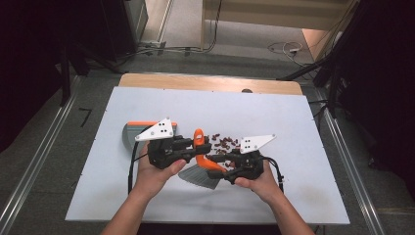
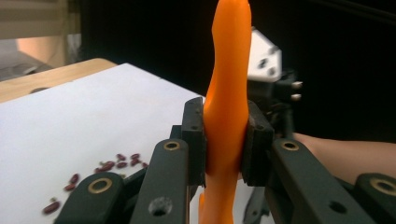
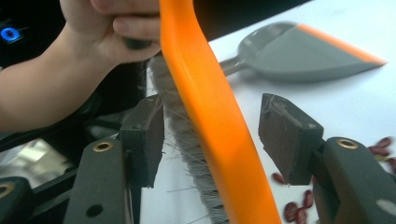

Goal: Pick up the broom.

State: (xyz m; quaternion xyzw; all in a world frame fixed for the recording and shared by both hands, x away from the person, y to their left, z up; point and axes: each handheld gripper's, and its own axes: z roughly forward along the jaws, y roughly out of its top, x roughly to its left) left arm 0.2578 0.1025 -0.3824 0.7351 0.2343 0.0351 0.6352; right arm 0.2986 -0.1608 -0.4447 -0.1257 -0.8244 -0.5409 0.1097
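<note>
Brush [image 1: 201, 159], a small hand brush with an orange handle and grey bristles, hangs above the middle of the counter [image 1: 293, 127], held between the two claws. The left claw [image 1: 193, 145] is clamped on the upper part of the handle; in the left gripper view its pads press both sides of the orange handle [image 2: 227, 116], which rises upright out of the jaws. The right claw [image 1: 215, 159] is spread wide around the lower handle: in the right gripper view the handle [image 3: 210, 116] runs slantwise through the gap, and neither pad [image 3: 287, 135] touches it. Bristles [image 3: 182, 140] show just behind the handle on the side of the near pad.

From the high view the brush's long axis runs from its free tip, pointing away from the person, down toward the grey bristle fan nearest the person. The handle already lies between the right jaws, so the coming move, as I judge it, is a handover that turns on squaring those jaws to the slanting handle before they close.

Just beyond the brush, kidney beans [image 1: 224, 142] lie scattered on the white counter. To the brush's left, on the far side of the left hand [image 1: 156, 171], a grey dustpan [image 1: 131, 133] with an orange lip rests flat.
</note>
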